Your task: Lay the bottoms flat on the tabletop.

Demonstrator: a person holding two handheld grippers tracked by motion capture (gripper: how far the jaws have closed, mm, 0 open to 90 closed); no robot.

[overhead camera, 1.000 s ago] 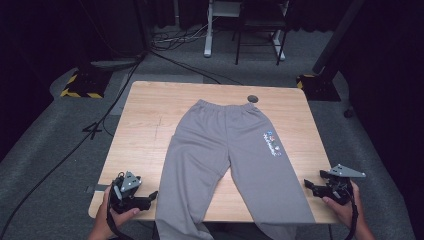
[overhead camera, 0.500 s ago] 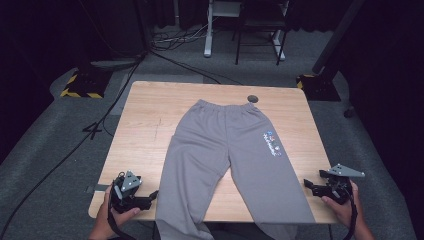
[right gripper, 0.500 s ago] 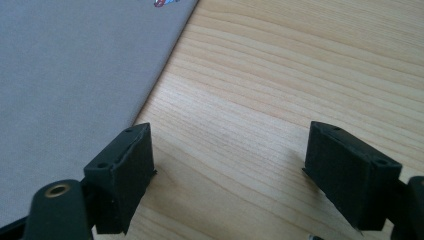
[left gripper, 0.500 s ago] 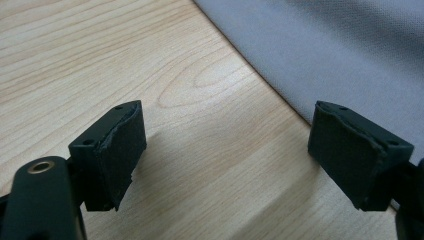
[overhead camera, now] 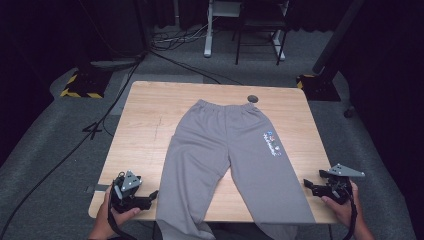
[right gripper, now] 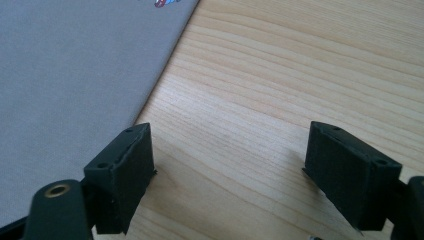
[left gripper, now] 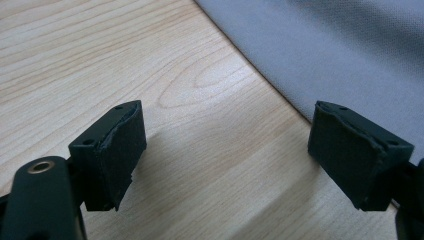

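From the high view, a pair of soft grey sweatpants [overhead camera: 227, 160] lies flat in the middle of the light wooden table [overhead camera: 150, 125]. The waistband is at the far end, and the two legs run to the near edge and hang over it a little. A small colourful print [overhead camera: 272, 144] sits on the leg to the right. A small dark round thing [overhead camera: 253, 98] lies on the table just past the waistband. The left gripper [overhead camera: 146, 200] is at the near left corner of the table, held in a hand [overhead camera: 117, 212], just beside the left pant leg. The right gripper [overhead camera: 309, 184] is at the near right edge, held in the other hand [overhead camera: 342, 207], just beside the right pant leg.

In the left gripper view, the two black jaws are spread wide with bare wood between them. The grey cloth edge runs close by the right jaw; I cannot tell if it touches.

In the right gripper view, the jaws are spread wide over bare wood too. The grey cloth lies by the left jaw.
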